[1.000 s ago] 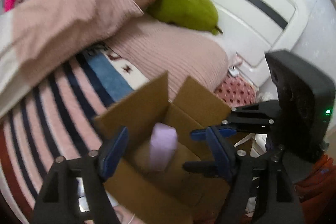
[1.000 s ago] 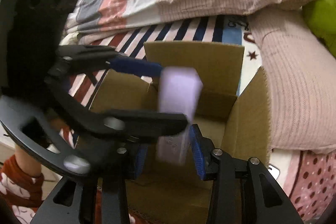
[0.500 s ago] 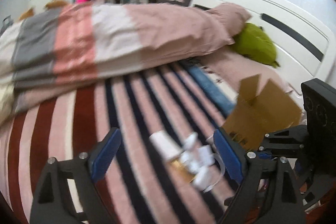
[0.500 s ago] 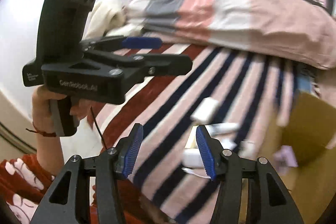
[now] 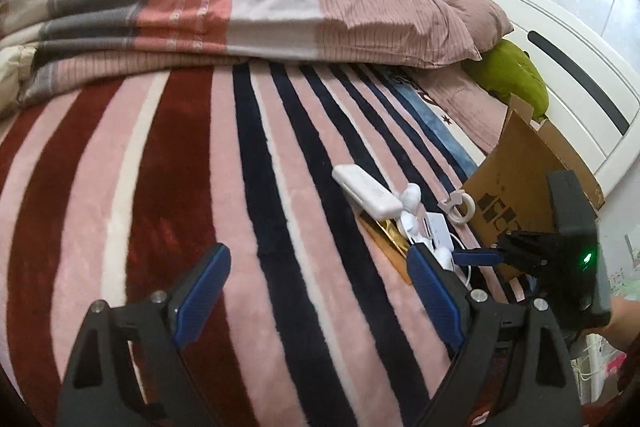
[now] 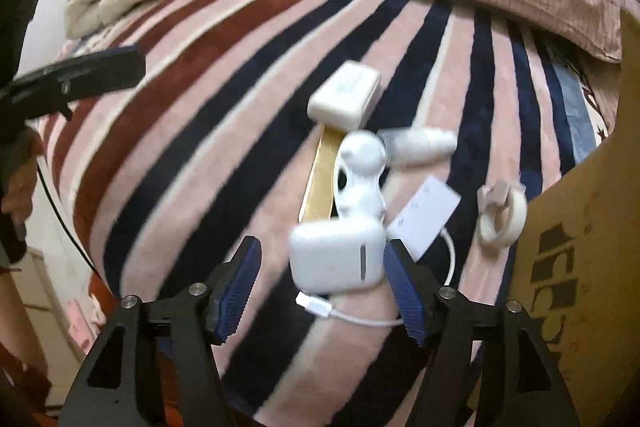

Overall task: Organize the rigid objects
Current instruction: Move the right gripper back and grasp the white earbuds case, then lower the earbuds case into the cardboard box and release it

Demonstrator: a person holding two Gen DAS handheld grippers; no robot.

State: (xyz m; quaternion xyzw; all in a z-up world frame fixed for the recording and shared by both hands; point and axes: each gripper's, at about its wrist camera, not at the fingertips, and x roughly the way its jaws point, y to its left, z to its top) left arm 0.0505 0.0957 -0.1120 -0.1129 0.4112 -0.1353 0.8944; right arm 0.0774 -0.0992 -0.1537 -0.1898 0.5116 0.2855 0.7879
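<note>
The right gripper [image 6: 322, 287] hovers with jaws apart around the white case [image 6: 336, 259] on the bed [image 6: 180, 131], seemingly lined up to grasp it for the cardboard box [image 6: 580, 247] just beside the clutter; the left gripper [image 5: 316, 291], jaws apart and empty, hangs over bare blanket

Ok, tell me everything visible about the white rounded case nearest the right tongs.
The white rounded-corner plastic case looks glossy and smooth, boxy, with a thin grey vertical mark near its right edge. It lies on the striped plush blanket, at the near end of a cluster of white items. It sits between the open blue pads of the right tongs, closer to the right pad; contact is unclear. A white cable with a small plug runs just below it. The image is slightly blurred.
</note>
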